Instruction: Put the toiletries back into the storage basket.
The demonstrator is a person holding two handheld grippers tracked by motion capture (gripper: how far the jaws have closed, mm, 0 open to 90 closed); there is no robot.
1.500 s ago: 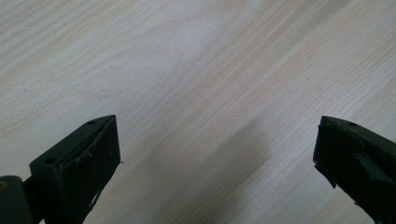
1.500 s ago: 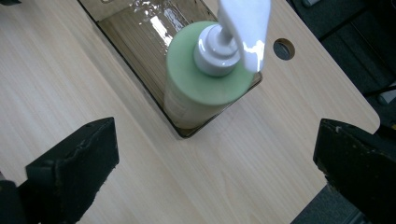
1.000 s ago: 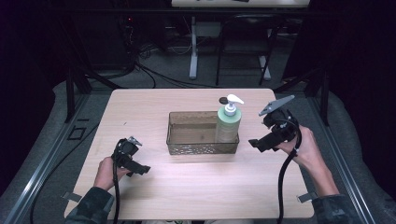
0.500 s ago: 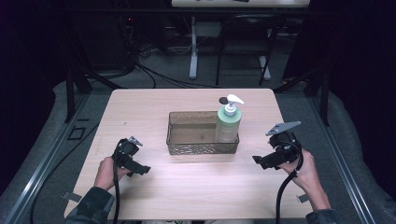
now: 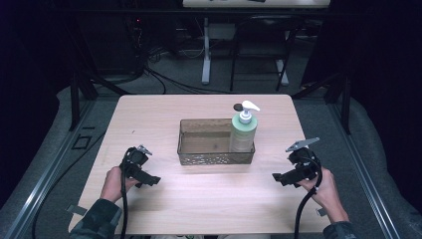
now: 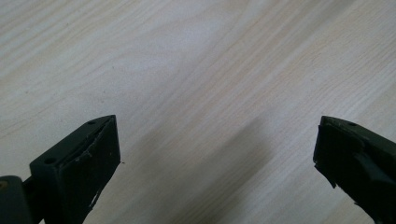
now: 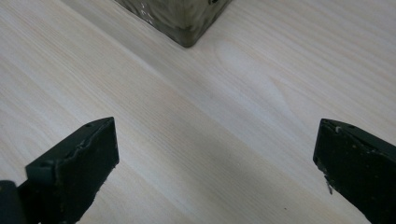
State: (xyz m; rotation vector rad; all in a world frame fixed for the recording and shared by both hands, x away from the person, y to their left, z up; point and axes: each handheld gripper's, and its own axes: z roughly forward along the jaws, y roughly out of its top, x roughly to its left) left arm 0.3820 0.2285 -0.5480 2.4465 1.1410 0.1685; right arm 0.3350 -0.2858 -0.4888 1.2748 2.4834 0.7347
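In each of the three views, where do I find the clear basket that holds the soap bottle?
High view: the clear basket sits at the table's centre, with the soap bottle standing in its right end.
Left gripper view: the basket is not in it; bare wooden table lies between the jaws.
Right gripper view: one basket corner at the top edge.
Shared landmark: the light wood tabletop.

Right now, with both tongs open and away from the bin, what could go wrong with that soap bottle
1. The pump bottle stands tall at the right end of the clear bin; a nudge could tip it.
2. Its pump head sticks out above the rim and could snag passing tongs.
3. The right tongs have a cable hanging off the table edge; it might drag on a reach.
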